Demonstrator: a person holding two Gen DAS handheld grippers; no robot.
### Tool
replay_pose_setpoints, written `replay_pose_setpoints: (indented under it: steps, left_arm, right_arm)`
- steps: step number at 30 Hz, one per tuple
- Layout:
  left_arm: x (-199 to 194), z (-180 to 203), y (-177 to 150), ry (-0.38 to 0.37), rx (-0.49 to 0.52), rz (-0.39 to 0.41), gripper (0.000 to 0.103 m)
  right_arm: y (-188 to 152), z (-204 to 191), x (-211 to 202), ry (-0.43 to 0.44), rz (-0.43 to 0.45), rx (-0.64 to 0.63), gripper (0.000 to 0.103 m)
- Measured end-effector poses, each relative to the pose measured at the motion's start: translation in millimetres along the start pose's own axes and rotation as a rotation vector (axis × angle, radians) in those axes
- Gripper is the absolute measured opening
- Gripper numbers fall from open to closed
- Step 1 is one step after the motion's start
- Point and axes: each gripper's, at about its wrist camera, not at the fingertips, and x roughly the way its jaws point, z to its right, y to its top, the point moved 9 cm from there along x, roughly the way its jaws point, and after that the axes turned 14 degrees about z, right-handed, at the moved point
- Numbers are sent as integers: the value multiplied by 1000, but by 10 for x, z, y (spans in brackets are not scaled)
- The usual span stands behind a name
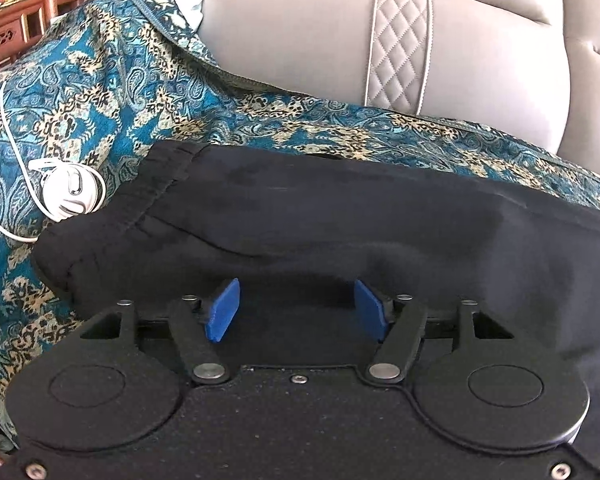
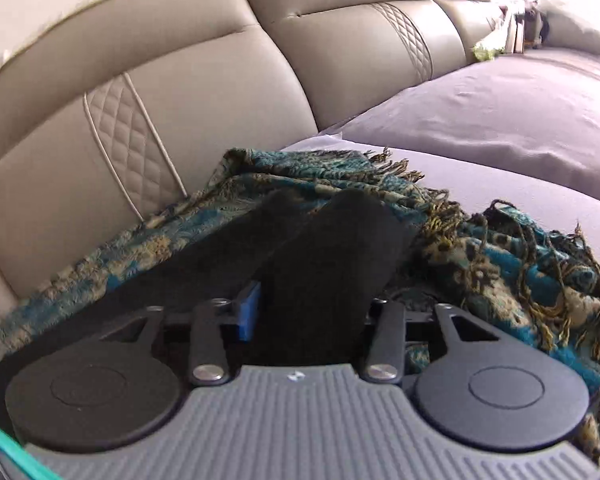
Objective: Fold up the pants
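The black pants (image 1: 340,220) lie across a teal patterned throw (image 1: 112,80) spread over the seat of a beige sofa (image 1: 300,40), waistband end toward our left and legs toward our right. We judge they are laid flat so each end can be lifted for a fold.

Our left hand-held gripper (image 1: 298,310) hovers at the near edge by the waistband, its blue pads (image 1: 222,310) standing apart with only flat cloth beneath; it holds nothing.

Our right hand-held gripper (image 2: 306,316) straddles one pant leg (image 2: 332,264). One blue pad (image 2: 249,312) sits just beside the cloth; the other is hidden, so we cannot tell whether it grips.

A white charger with its coiled cable (image 1: 70,192) rests on the throw just beside the waistband and could snag. The throw's loose fringe (image 2: 520,248) lies tangled near the leg ends. A grey cushion (image 2: 500,112) sits further along.
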Motion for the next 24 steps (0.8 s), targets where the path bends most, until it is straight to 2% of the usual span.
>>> replay_pose_setpoints:
  steps: [1, 3, 4, 5, 8, 10, 13, 17, 19, 21, 24]
  left_arm:
    - [0, 11, -2, -2, 4, 2, 65]
    - [-5, 23, -3, -8, 10, 4, 66]
    - [-7, 23, -4, -13, 12, 4, 66]
    - [-9, 23, -5, -18, 13, 4, 66]
    - [-28, 15, -12, -40, 19, 4, 66]
    - [-38, 15, -18, -53, 24, 7, 66]
    - [-57, 29, -26, -72, 38, 13, 66]
    - [-81, 28, -26, -95, 36, 14, 66]
    - [-94, 19, -26, -106, 27, 18, 66]
    - [-104, 16, -24, -113, 18, 22, 66]
    - [-123, 16, -23, -123, 12, 26, 67]
  right_arm:
    - [-3, 12, 24, -15, 10, -12, 58]
    - [38, 55, 81, -49, 8, 44, 57]
    - [63, 61, 102, -62, -2, 71, 38]
    - [90, 56, 121, -73, -11, 85, 11]
    - [137, -117, 128, -41, -49, 106, 11]
    - [205, -344, 56, -31, -23, 39, 11]
    - [256, -905, -88, 46, -1, -38, 11]
    - [-39, -2067, -532, 251, -8, -279, 11]
    - [-422, -2730, -928, 405, -16, -456, 11]
    - [-898, -3263, -1354, 561, -60, -581, 11]
    - [-1485, -3708, -1832, 695, -120, -670, 12]
